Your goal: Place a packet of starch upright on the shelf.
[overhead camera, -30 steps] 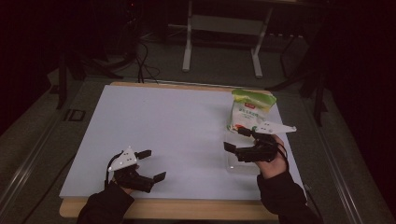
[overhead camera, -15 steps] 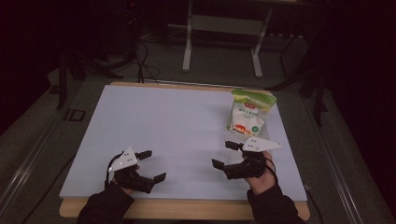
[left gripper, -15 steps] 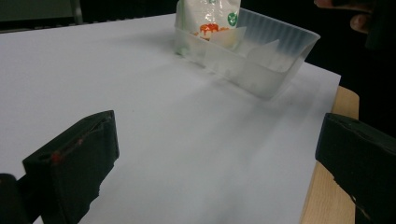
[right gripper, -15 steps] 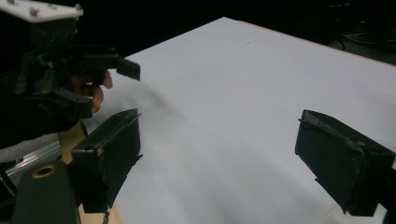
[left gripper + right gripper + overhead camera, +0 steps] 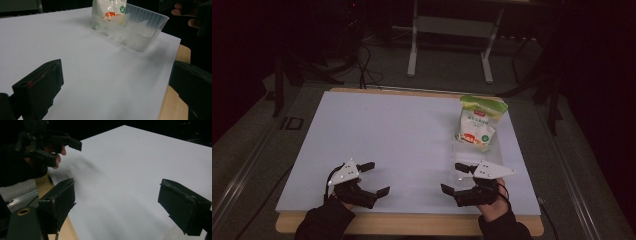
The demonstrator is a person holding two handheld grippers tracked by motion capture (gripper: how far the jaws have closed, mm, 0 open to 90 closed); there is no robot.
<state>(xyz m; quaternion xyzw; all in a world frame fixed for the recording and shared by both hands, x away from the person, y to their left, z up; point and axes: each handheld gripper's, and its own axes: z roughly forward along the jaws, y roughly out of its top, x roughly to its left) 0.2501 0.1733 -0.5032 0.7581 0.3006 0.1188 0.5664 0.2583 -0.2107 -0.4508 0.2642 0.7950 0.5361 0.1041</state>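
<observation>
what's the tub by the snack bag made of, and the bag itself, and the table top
Tub: looks like thin translucent plastic, frosted and ribbed; the bag shows through its wall.
Bag: seemingly glossy plastic film, white with green and red print, slightly crinkled.
Table top: a matte white sheet, possibly paper or board, over a pale wood-look edge.

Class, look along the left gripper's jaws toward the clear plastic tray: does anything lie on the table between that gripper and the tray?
Nothing visible does. Bare white table lies between the open left gripper and the clear tray.
</observation>
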